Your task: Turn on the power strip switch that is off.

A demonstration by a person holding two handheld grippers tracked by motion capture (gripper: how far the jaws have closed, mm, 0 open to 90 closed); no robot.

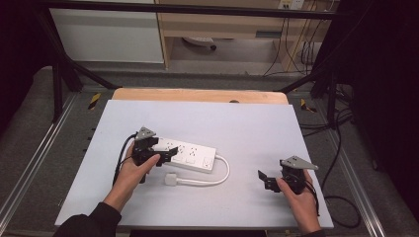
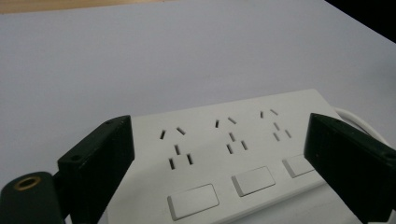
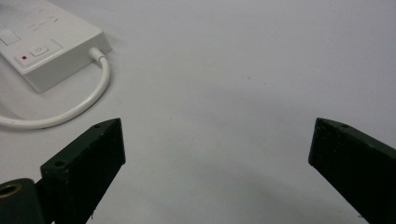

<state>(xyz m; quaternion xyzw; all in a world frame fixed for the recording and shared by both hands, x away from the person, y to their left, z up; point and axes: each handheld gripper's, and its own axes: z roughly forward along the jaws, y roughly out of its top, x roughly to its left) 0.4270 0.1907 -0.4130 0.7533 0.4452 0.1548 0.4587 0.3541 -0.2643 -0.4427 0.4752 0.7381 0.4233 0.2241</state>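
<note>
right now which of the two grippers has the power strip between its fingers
The left gripper: its open fingers straddle the power strip at the socket end. The right gripper is open over bare table, apart from the strip.

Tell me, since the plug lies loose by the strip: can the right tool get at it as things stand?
Probably yes. The right tool is open over bare table, and only the looping cord lies between it and the plug. The left tool sits over the strip, off that path.
</note>
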